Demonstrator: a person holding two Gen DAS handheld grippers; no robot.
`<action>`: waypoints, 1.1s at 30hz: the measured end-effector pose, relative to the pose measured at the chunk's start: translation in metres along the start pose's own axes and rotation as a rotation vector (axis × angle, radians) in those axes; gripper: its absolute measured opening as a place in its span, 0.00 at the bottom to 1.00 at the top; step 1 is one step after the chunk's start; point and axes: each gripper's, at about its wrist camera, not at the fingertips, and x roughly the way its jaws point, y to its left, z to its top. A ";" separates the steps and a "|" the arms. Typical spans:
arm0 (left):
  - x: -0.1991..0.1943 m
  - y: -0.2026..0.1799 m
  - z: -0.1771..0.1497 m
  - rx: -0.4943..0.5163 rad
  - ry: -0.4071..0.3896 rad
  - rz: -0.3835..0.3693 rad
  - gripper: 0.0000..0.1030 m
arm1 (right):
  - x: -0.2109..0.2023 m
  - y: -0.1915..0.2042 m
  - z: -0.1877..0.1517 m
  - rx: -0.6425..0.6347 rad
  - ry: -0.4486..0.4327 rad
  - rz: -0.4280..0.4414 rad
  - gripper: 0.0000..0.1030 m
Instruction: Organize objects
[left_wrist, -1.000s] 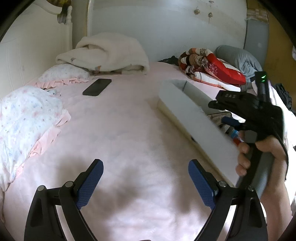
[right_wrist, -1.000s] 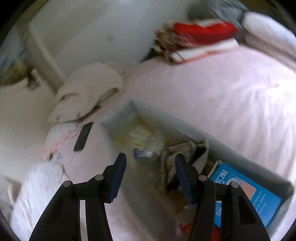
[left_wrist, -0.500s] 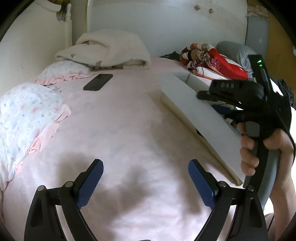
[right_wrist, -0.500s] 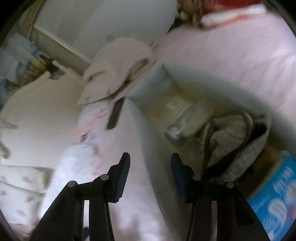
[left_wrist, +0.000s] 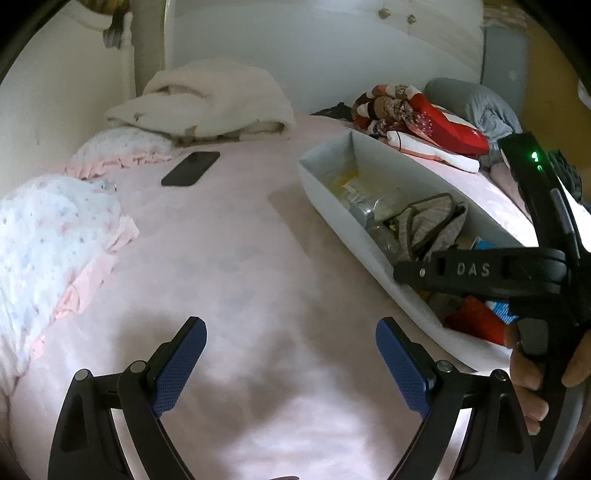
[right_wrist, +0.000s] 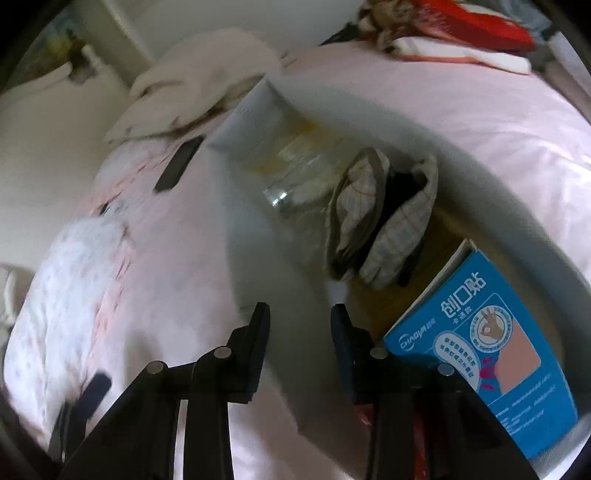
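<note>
Long white bin (left_wrist: 334, 206) on pink bedsheet (left_wrist: 221, 266) holds clear bottle (right_wrist: 295, 188), plaid pouch (right_wrist: 384, 218), blue box (right_wrist: 491, 354). Right gripper (right_wrist: 299, 314) straddles its near wall, jaws just been closing, not yet touching it. Left gripper (left_wrist: 291, 354) gapes wide over bare sheet; black phone (left_wrist: 190, 168) beyond.

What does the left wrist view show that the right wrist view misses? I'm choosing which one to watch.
Only the left wrist view shows the right hand on its tool and the grey pillow. Only the right wrist view shows the blue box's printed front and the right gripper, its jaws just closing astride the bin's near wall. Both show the bin, checked pouch, phone and folded white blanket.
</note>
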 end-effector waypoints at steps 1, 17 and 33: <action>-0.002 0.001 0.001 0.006 -0.005 -0.001 0.90 | -0.001 0.000 -0.003 0.007 0.010 0.020 0.32; 0.008 -0.017 0.003 0.074 0.012 -0.098 0.90 | -0.019 0.001 -0.036 -0.028 -0.005 0.004 0.34; 0.000 -0.022 0.000 0.112 -0.005 -0.091 0.90 | -0.028 -0.010 -0.048 0.016 -0.041 0.039 0.33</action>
